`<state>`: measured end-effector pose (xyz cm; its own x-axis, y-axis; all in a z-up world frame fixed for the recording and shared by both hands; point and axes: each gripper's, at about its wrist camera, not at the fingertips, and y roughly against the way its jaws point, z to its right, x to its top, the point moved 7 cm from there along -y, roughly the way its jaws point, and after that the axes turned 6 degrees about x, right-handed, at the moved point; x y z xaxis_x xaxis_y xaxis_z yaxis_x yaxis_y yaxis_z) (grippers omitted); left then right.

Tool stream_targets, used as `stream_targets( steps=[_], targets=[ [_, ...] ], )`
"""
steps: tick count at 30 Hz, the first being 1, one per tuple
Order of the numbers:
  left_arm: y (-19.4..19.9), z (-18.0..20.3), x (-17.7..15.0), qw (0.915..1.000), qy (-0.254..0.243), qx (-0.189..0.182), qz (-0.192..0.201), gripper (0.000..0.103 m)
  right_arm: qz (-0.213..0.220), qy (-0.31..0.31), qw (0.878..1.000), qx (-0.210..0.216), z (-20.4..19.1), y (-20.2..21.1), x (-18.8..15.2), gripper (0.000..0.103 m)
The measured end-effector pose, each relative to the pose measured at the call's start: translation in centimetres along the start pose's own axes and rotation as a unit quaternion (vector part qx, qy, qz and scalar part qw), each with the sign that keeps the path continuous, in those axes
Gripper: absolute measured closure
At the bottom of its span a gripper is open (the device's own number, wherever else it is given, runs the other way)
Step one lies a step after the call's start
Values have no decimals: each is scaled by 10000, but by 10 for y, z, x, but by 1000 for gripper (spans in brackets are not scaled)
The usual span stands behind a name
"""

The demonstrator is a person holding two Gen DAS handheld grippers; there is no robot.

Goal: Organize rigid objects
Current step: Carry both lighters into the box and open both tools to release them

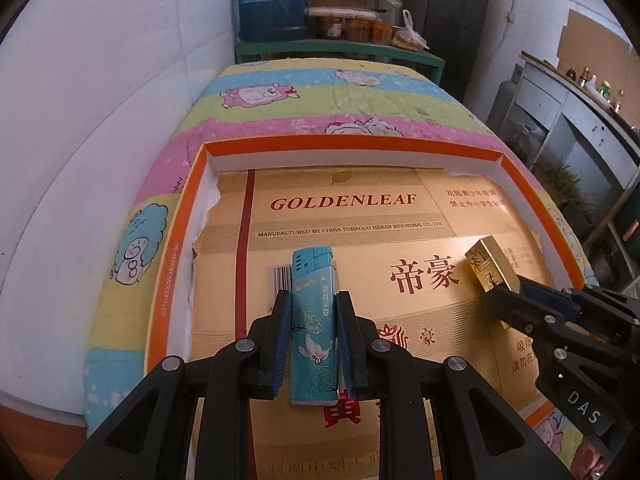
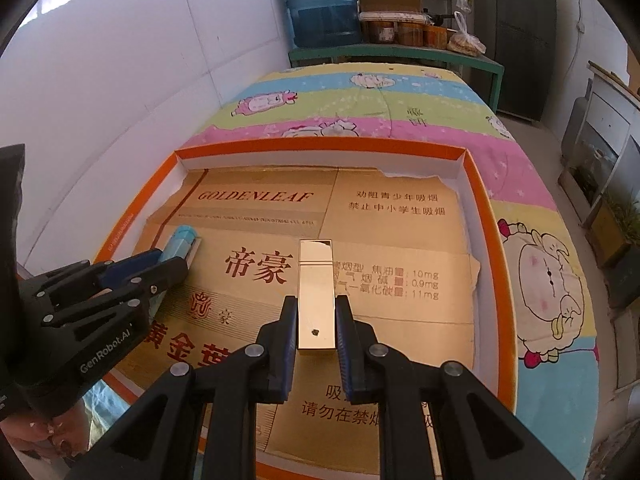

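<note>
Here, nearest the left wrist camera, the left gripper (image 1: 314, 344) has its blue-padded fingers (image 1: 280, 344) clamped on a teal lighter (image 1: 314, 320), which stands lengthwise between them with its cap end pointing away and its base toward the camera. The lighter carries a printed crane and cloud pattern. In the right wrist view the same lighter (image 2: 182, 246) shows only as a pale blue tip sticking out past the left gripper (image 2: 176, 264) at the left edge.

The right gripper (image 2: 316, 332) likewise has its fingers (image 2: 286, 344) closed on a gold lighter (image 2: 316, 292), a shiny rectangular block held along the finger line, its lid end away from the camera. From the left wrist view this gold lighter (image 1: 492, 266) appears at the right, tilted, with the right gripper (image 1: 498, 300) grasping its lower end.

Both lighters are held over a shallow orange-rimmed box tray (image 1: 352, 144), the teal one toward its left side and the gold one toward its right; whether either touches the lining cannot be told. The tray floor is lined with flattened gold cardboard (image 1: 360, 208) printed with "GOLDENLEAF" and red Chinese characters; its edges are torn on the left.

The tray lies on a bed covered by a striped cartoon-sheep quilt (image 1: 312, 100). Beyond the bed's far end stands a green shelf (image 1: 340, 50) bearing a large blue water jug (image 1: 274, 0) and jars (image 1: 346, 26), with a dark refrigerator (image 1: 448, 20) to its right.
</note>
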<state>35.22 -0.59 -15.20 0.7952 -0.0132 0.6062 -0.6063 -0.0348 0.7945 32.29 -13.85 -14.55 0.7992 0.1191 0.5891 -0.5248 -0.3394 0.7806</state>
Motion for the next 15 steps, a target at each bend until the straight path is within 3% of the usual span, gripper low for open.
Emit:
stream_targets(
  steps=[4, 7, 9, 12, 15],
  targets=[
    [0, -1, -1, 9997, 4, -225, 42, 75, -31, 8, 10000, -15, 0, -3, -1, 85],
    [1, 2, -2, 9990, -15, -444, 53, 60, -24, 32, 10000, -48, 0, -3, -1, 85],
    [1, 4, -3, 9993, -83, -374, 42, 53, -17, 31, 10000, -66, 0, -3, -2, 84],
    [2, 5, -4, 9997, -216, -126, 19, 51, 15, 18, 10000, -95, 0, 1, -2, 84],
    [5, 5, -5, 9998, -189, -105, 30, 51, 71, 1, 9999, -126, 2, 7, -2, 83]
  ],
)
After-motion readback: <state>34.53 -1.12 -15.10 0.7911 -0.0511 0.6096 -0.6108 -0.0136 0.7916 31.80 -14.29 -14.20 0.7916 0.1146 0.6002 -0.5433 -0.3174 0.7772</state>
